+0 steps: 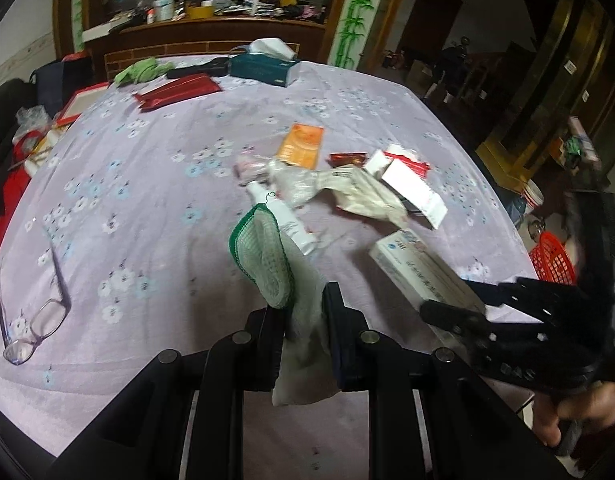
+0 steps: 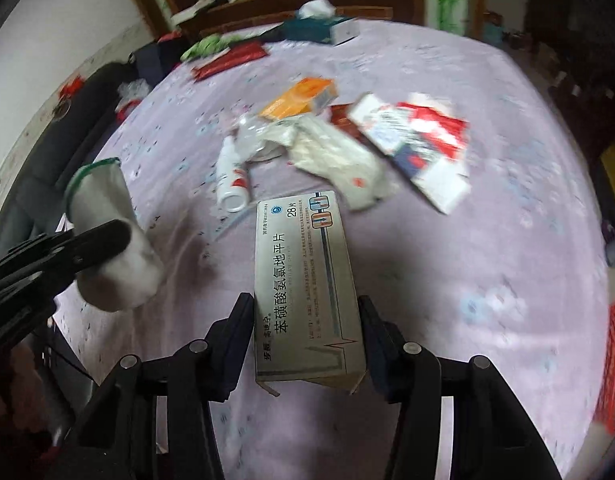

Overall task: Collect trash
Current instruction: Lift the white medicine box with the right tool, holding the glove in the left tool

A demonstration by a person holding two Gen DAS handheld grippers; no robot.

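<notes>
My left gripper [image 1: 303, 312] is shut on a white cloth pouch with a green mesh rim [image 1: 267, 256], held above the lilac flowered tablecloth [image 1: 147, 184]. The same pouch [image 2: 111, 232] shows at the left of the right wrist view. My right gripper [image 2: 305, 312] is shut on a silver medicine box [image 2: 307, 280] with printed characters; that box [image 1: 419, 268] appears at the right of the left wrist view. In the middle of the table lies a litter pile: a white spray bottle [image 2: 231, 176], crumpled white wrappers [image 2: 331, 156], an orange box [image 2: 303, 96] and red-and-white cartons [image 2: 423, 140].
Purple-framed glasses [image 1: 35, 320] lie near the table's left front edge. A teal tissue box [image 1: 263, 66], red packets [image 1: 179, 90] and a green cloth [image 1: 141, 70] sit at the far side. A red plastic basket [image 1: 553, 260] stands on the floor to the right.
</notes>
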